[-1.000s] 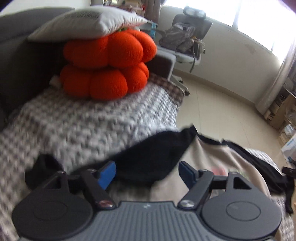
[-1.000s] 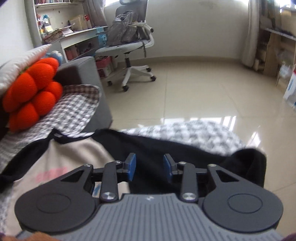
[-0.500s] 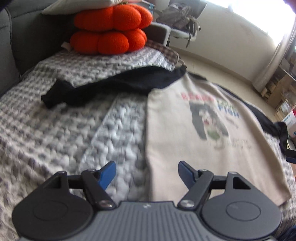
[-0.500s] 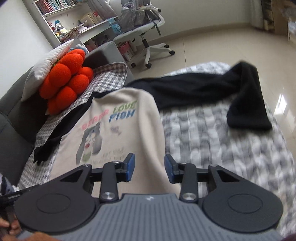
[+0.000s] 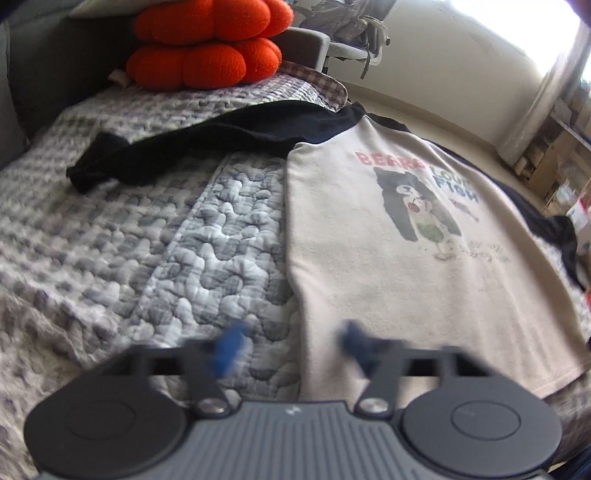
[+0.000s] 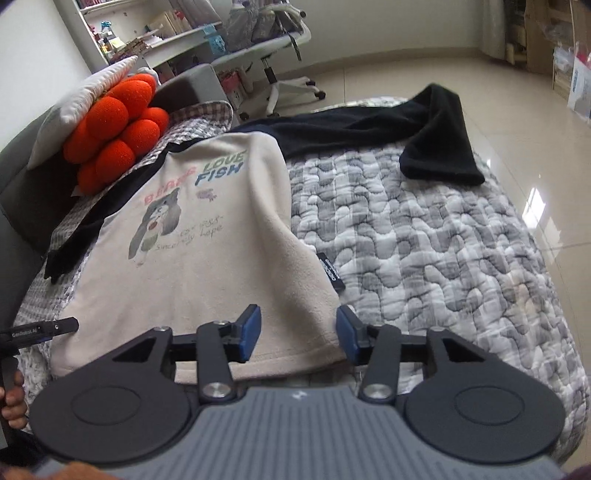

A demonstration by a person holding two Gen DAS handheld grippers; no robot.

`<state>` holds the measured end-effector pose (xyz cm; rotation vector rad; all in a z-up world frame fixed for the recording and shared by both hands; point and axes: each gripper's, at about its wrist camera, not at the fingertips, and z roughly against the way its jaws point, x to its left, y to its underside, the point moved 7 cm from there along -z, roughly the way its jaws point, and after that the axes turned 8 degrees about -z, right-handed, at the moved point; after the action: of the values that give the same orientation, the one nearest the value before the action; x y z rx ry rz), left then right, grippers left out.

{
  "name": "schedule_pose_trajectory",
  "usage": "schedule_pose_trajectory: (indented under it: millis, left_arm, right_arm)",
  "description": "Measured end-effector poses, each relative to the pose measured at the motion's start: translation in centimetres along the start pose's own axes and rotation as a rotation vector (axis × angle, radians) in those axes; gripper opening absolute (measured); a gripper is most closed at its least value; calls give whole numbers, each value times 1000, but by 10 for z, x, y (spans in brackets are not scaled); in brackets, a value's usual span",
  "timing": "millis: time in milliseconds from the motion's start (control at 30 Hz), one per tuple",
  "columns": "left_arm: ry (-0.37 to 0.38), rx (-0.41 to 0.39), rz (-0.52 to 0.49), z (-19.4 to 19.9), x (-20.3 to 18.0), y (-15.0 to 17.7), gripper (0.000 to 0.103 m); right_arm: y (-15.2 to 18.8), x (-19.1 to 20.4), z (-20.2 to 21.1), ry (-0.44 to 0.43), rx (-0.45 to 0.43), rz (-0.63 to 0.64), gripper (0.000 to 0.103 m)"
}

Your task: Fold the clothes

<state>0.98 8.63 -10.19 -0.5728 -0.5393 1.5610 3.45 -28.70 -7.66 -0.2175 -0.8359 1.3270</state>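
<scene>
I see shirt point(image 6: 207, 258) flat on quilt point(image 6: 424, 258) | left claw point(image 5: 291, 341) closing at hem edge, not clamped | right claw point(image 6: 297, 334) opening, hem corner between

A grey sofa point(image 6: 22, 177) draped in a grey-and-white quilted cover point(image 6: 424, 236) fills the near part of the room. At its far end an orange lobed cushion point(image 6: 114, 136) lies under a pale pillow point(image 6: 88, 96). Beyond the sofa's armrest stands a white office chair point(image 6: 273, 48) with a bag on its seat, and past that, white shelves point(image 6: 122, 22) with books. The floor point(image 6: 424, 59) beyond the sofa is glossy cream tile, and daylight glares off it.
</scene>
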Motion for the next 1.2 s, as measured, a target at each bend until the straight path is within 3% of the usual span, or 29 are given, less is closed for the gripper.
schedule_pose_trajectory:
  millis: [33,100,133,200,300,467,633,900,1033,1133,1200]
  left_arm:
    - [4,-2,-1,1,1,0,29]
    - [33,-8,11,3,1,-1,5]
    - [52,-11,19,5,2,-1,5]
    - [58,-23,11,8,2,-2,5]
    - [83,-43,29,15,5,-5,5]
    - [136,-72,74,24,14,-9,5]
    - [130,-74,51,26,10,-9,5]
    - [224,-172,105,51,18,-16,4]
    - [173,-97,76,37,17,-11,2]
    - [161,-31,30,27,10,-3,2]
    - [177,-29,24,28,8,-2,9]
  right_arm:
    - [2,0,-3,9,11,5,54]
    - [5,2,-7,34,27,41,54]
    - [7,4,-9,50,30,72,52]
    - [11,10,-12,91,18,153,19]
    - [13,11,-16,104,15,184,9]
    - [10,16,-2,66,-45,196,8]
    - [9,19,0,56,-49,191,7]
    - [4,27,23,-5,-85,221,6]
    - [7,23,16,32,-45,249,7]
    - [8,20,6,60,-9,242,12]
    - [7,19,6,53,-13,228,16]
